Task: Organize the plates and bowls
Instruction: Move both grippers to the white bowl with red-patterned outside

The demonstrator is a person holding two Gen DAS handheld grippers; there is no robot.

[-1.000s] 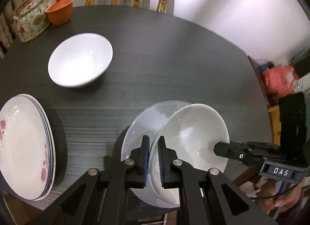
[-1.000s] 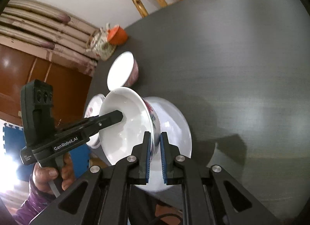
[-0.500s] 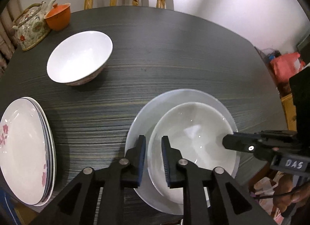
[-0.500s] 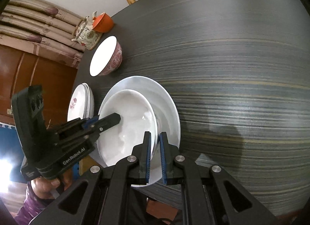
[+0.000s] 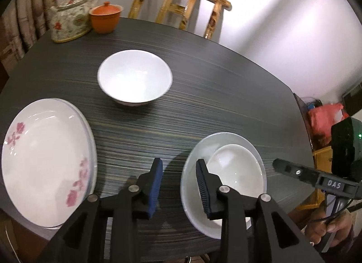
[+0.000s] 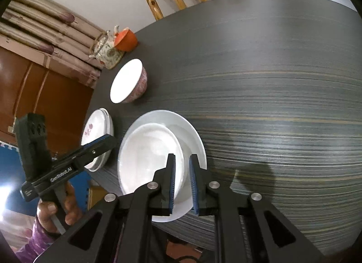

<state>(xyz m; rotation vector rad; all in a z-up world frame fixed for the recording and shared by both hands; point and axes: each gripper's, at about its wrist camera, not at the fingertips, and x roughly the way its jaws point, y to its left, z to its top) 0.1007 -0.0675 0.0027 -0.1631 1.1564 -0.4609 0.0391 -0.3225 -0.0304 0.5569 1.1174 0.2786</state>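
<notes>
Only the right wrist view shows the far bowl's pink-patterned outer wall. The near bowl is plain white and sits inside the white plate, at 5 o'clock on the table. Left gripper: released, holding nothing. Right gripper: slightly parted, straddling the near bowl's rim.

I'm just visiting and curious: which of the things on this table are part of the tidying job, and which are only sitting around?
Part of the job:
- bowl on the plate
- plain white plate under it
- loose bowl
- flowered plate stack

Just lying about:
- teapot
- orange cup
- wooden chair
</notes>
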